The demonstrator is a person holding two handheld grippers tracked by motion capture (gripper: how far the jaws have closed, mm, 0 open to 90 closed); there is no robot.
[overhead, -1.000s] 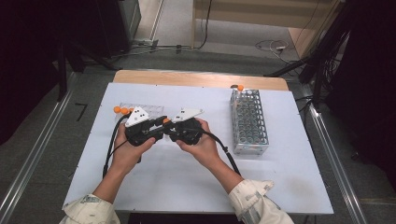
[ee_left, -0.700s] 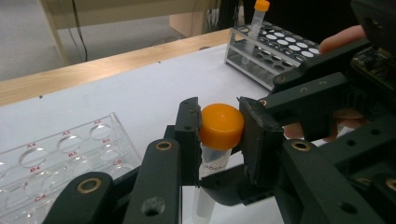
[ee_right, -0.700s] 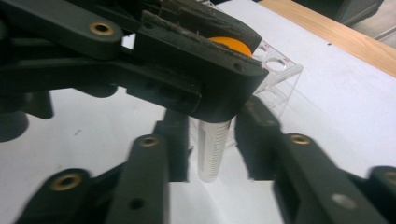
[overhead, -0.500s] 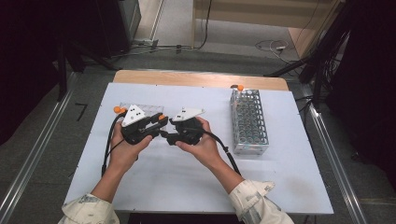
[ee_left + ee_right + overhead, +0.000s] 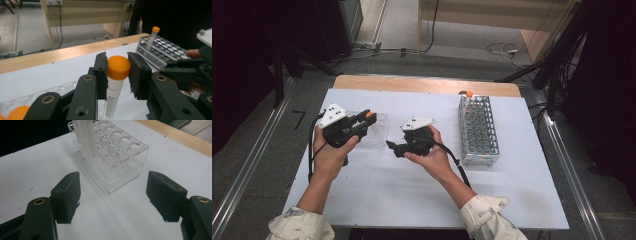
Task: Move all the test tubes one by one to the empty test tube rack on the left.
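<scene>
My left gripper is shut on the orange cap of a clear conical tube, which hangs upright between its jaws above the table. In the high view the cap of that tube sits over a clear acrylic rack. My right gripper is held a little to the right and points left at that clear acrylic rack. Its jaws have just been opening; they stand wide apart with nothing between them. A clear tube stands in that rack.
A second, taller rack stands at the table's right side with one orange-capped tube at its far end. Orange caps lie low at the left in the left gripper view. The table's far wooden edge runs behind.
The two grippers were together at the table's middle. My left gripper has drawn away to the left and up with the tube. My right gripper stayed put and its jaws have spread.
</scene>
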